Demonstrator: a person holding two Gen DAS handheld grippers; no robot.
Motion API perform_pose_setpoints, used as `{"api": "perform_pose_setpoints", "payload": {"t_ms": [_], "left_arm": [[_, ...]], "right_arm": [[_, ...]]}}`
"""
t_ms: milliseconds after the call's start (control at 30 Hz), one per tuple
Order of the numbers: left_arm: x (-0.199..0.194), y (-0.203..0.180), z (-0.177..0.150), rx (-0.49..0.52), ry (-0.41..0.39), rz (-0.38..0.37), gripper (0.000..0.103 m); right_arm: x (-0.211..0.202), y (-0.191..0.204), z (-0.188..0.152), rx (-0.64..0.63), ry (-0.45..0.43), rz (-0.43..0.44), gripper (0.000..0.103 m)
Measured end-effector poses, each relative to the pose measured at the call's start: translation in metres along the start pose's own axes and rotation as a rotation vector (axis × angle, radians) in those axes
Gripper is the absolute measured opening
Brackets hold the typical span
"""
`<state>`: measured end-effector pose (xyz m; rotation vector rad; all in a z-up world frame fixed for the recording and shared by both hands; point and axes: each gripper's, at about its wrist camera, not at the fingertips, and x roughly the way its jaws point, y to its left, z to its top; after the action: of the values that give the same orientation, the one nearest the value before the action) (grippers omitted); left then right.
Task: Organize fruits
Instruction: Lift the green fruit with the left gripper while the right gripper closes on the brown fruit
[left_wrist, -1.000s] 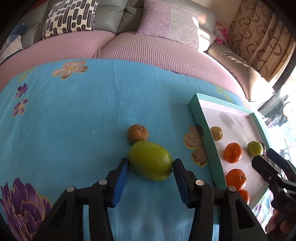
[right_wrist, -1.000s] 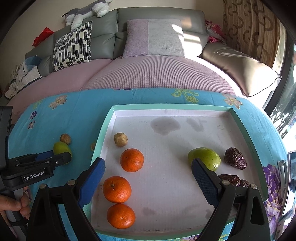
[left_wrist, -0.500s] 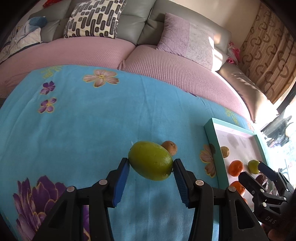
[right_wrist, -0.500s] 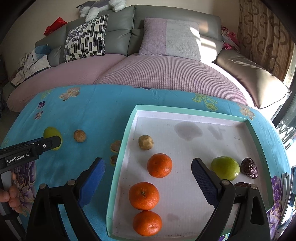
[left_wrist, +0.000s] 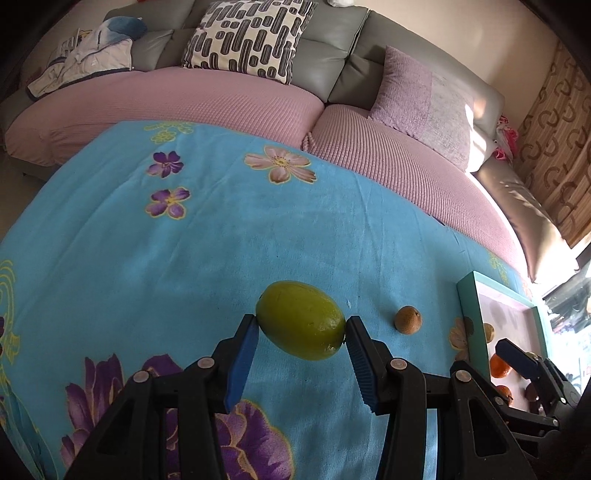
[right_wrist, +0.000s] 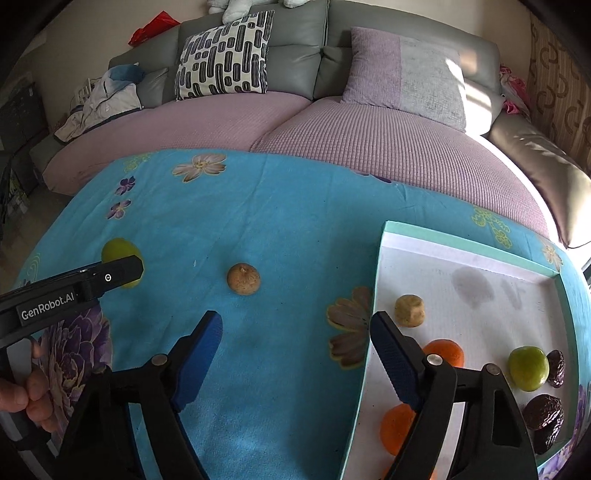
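The left gripper (left_wrist: 301, 341) pinched the green fruit (left_wrist: 301, 319) end-to-end; its rounded skin risked slipping. The right gripper (right_wrist: 295, 345) stood wide open, empty.

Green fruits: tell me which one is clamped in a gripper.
The larger, oval green fruit, held between the left gripper fingers above the cloth. The smaller round green fruit lies free in the tray.

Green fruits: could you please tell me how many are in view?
2: one green fruit clamped in the left claw, one green fruit in the tray beside the dark dried fruits.
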<state>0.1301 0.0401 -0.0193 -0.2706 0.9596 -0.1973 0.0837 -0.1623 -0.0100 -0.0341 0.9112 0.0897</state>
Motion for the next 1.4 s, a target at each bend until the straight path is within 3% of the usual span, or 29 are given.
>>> {"api": "perform_pose_setpoints", "payload": {"t_ms": [67,200,267,933,1267,1400], "left_arm": [[0.001,0.004,0.001,-0.010,0.000,0.001,0.052],[0.002,0.011,0.003,-0.024,-0.004,0.013,0.052],[0.004,0.014,0.004,-0.031,-0.004,0.015,0.052],[0.018,0.014,0.002,-0.031,0.017,0.043,0.052],[0.020,0.013,0.002,-0.026,0.021,0.040,0.052],[0.020,0.013,0.002,-0.025,0.022,0.044,0.052]], "right_arm": [[0.006,0.005,0.001,-0.012,0.009,0.009,0.075],[0.016,0.014,0.003,-0.024,0.022,0.021,0.073],[0.021,0.015,0.005,-0.024,0.027,0.031,0.066],[0.060,0.032,0.018,-0.065,0.075,0.043,0.054],[0.060,0.034,0.021,-0.073,0.068,0.046,0.038],[0.059,0.033,0.020,-0.069,0.067,0.053,0.038]]}}
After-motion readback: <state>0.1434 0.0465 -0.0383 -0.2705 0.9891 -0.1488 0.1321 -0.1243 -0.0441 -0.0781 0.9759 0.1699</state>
